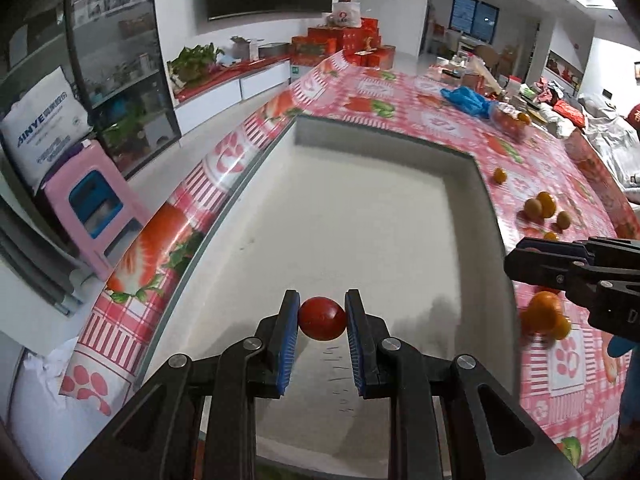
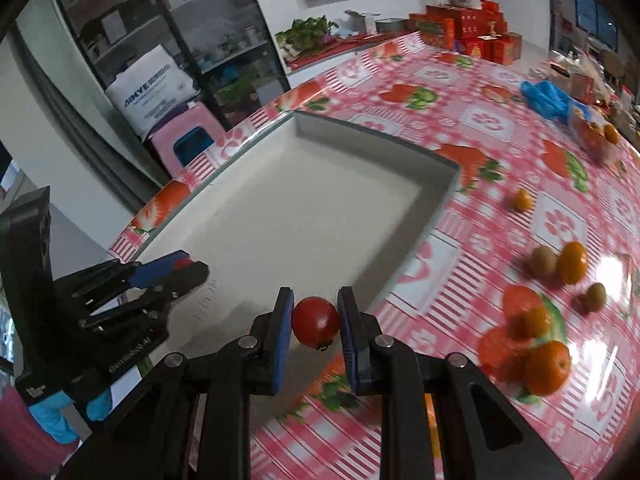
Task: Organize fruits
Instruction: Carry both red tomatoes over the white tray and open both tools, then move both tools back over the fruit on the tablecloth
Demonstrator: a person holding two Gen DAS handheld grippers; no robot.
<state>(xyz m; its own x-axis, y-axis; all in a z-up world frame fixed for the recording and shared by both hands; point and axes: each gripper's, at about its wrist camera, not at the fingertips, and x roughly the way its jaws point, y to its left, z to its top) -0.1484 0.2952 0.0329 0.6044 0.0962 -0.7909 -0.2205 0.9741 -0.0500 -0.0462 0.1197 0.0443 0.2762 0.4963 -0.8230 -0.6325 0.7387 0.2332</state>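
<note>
My left gripper (image 1: 322,318) is shut on a red cherry tomato (image 1: 322,319) and holds it over the near part of the white tray (image 1: 472,184). My right gripper (image 2: 314,322) is shut on another red cherry tomato (image 2: 315,322), above the tray's (image 2: 440,184) near right edge. The left gripper (image 2: 188,268) also shows at the left of the right wrist view; the right gripper (image 1: 528,258) shows at the right of the left wrist view. Oranges (image 2: 548,366) and small fruits (image 2: 572,262) lie loose on the strawberry-print tablecloth (image 2: 480,120) right of the tray.
A blue plastic bag (image 1: 466,100) and a clear bag of fruit (image 1: 510,120) lie farther back on the table. A pink stool (image 1: 92,204) and a glass cabinet (image 1: 116,64) stand to the left beyond the table edge. Red boxes (image 1: 348,40) are stacked at the back.
</note>
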